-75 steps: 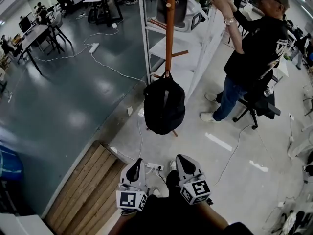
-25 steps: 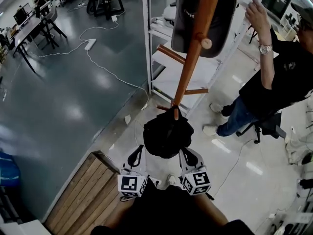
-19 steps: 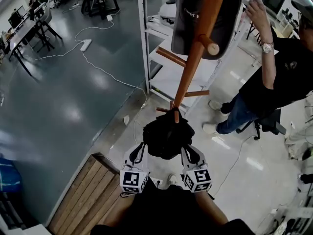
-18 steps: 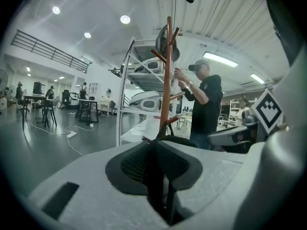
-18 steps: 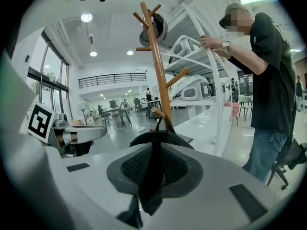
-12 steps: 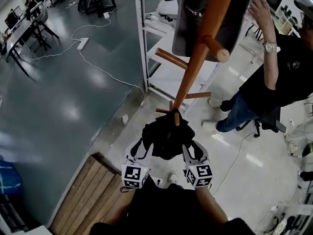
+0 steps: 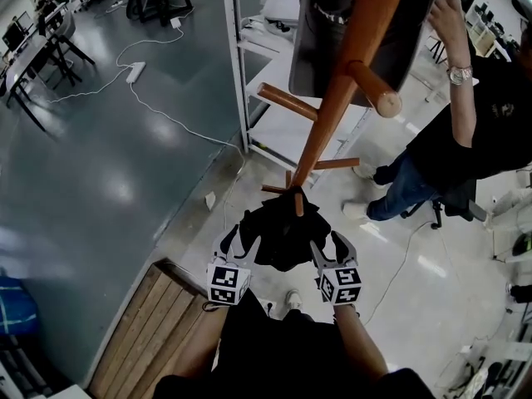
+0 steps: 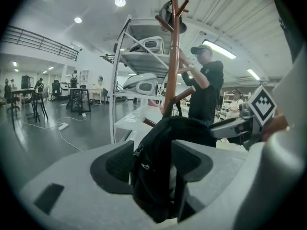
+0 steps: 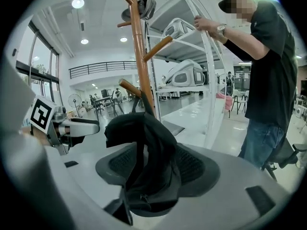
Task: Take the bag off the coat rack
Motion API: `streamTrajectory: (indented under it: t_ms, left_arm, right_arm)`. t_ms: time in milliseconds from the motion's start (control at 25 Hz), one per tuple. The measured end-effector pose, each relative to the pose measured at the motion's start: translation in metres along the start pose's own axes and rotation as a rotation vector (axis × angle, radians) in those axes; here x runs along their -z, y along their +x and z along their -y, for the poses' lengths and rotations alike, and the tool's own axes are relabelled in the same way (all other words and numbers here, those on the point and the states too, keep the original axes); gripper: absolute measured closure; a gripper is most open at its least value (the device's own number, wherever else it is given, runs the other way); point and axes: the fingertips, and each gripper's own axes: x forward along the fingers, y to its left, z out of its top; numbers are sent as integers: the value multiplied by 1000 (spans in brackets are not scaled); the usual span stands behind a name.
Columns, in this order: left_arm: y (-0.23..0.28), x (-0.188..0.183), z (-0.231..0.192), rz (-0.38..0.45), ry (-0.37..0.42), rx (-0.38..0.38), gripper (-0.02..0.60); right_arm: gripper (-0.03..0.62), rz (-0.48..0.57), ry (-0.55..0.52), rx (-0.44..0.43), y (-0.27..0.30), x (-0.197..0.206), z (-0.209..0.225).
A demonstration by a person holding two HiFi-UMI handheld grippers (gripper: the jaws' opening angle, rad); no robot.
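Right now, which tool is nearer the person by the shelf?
Right: the right tool is on the bag's side facing the person, the left tool opposite. Both are opening, bag between jaws.

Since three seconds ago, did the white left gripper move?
Yes. The white left gripper went forward, toward the brown wooden coat rack; its opening jaws now straddle the black fabric backpack hanging there.
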Motion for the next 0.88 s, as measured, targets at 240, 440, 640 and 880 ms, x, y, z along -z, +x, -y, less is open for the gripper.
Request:
streamTrajectory:
  t_ms: [240,440,640,880]
  left_arm:
    - [21,10,-3,-18,19,33,327]
    - [33,13,-10,-39,45,23,327]
    - [45,15,-14,-33,51,22,328]
    - [54,24,-20,-80,36,26,328]
  right_arm:
    - [350,-40,3,18,12,12,8]
    - [344,-72,-13,37,23,20,14]
    - [344,-79,-16,31,31,22,18]
    - [345,-87,-10,31,40,25,21]
